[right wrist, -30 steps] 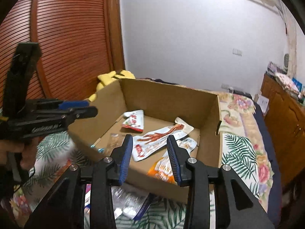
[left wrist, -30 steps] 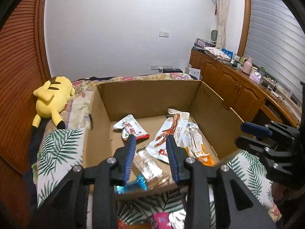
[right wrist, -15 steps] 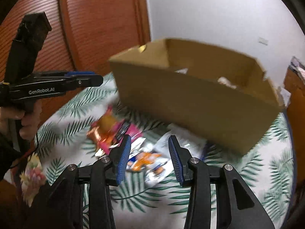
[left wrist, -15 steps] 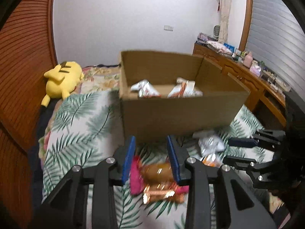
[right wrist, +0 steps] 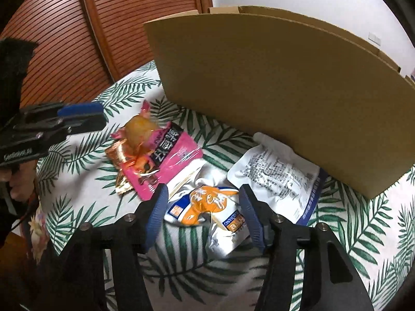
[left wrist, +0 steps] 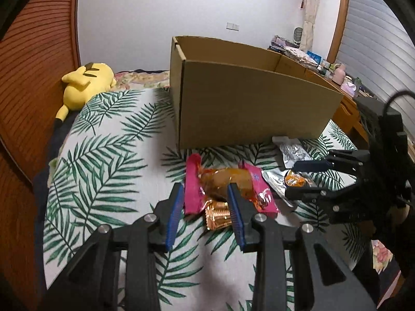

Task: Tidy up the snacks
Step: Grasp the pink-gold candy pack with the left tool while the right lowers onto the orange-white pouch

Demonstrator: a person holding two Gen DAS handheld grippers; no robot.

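Just ahead of the left gripper (left wrist: pixel 205 207), a gold-wrapped snack (left wrist: pixel 217 213) lay on the leaf-print bedspread (left wrist: pixel 109 160), framed between the blue pads, which stood a little apart and did not visibly press on it. Partly on top of it sat a clear packet with an orange-brown bun (left wrist: pixel 223 181), and under both lay a pink packet (left wrist: pixel 193 189), all in one small heap.

Meanwhile the right gripper (right wrist: pixel 203 211) hung over an orange and white pouch (right wrist: pixel 207 207); its jaws were opening, the pouch lying between the pads with clear gaps on either side. To its right, a white packet with printed text (right wrist: pixel 277 176) lay with its far edge close to the foot of the box. To the pouch's left, the pink packet (right wrist: pixel 166 158) nearly touched a silver wrapper lying under the pouch.

Beyond the snacks stood the cardboard box (left wrist: pixel 249 103), its near wall upright and tall, so its inside was hidden from both cameras. Left of the heap the bedspread ran open and bare. Farther off, a yellow plush toy (left wrist: pixel 85 85) lay near the slatted wooden doors (right wrist: pixel 67 39).
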